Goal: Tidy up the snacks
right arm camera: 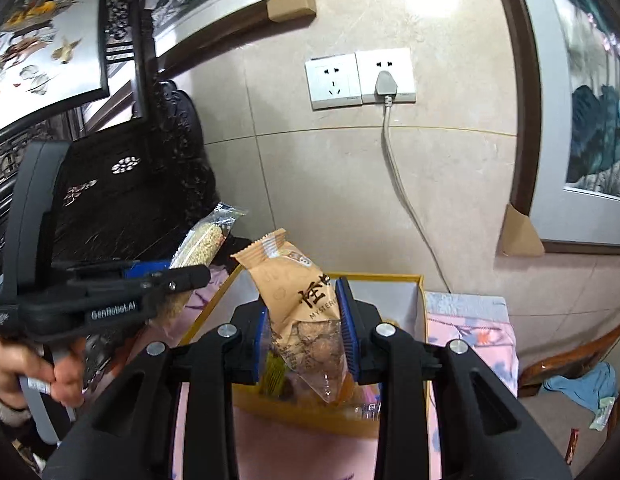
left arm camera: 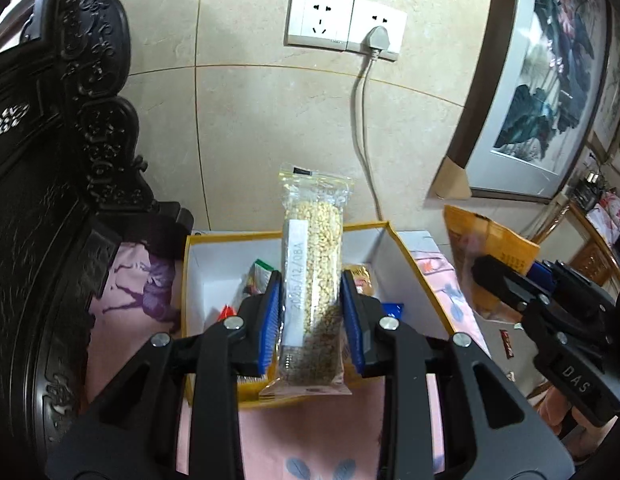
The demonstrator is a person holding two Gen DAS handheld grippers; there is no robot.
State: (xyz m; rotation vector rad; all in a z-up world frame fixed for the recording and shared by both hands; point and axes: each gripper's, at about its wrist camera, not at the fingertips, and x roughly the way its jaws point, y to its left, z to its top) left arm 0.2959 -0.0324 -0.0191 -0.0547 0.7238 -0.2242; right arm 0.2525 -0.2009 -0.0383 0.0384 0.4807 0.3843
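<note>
Jaws on both grippers are clamped on snack packs. Left gripper (left arm camera: pixel 311 320), bottom centre of its view, pinches a clear grain bar pack (left arm camera: pixel 313 280) between blue pads (left arm camera: pixel 270 320) at the lower-mid body; pack stands upright w/ top seal poking above the box. Right gripper (right arm camera: pixel 306 336), bottom centre of its view, grips an orange cookie bag (right arm camera: pixel 298 300) mid-body, bag tilted w/ crimped end toward upper left.

Handling, my guess: both light. Bar is stiff-ish but crumbly, film slick, so hold the body, not the thin seal. Bag is soft, crinkly, contents fragile; squeeze lightly near the filled part or it'll slip or crush.

Just behind, frame centre: open yellow box (left arm camera: pixel 389 226) w/ white inside, a few small snack packets (left arm camera: pixel 260 276) in it, sitting on pink cloth (left arm camera: pixel 122 280). Farther back: tiled wall w/ socket (left arm camera: pixel 319 20) and plugged cord (left arm camera: pixel 363 120), framed painting (left arm camera: pixel 549 80) right.
</note>
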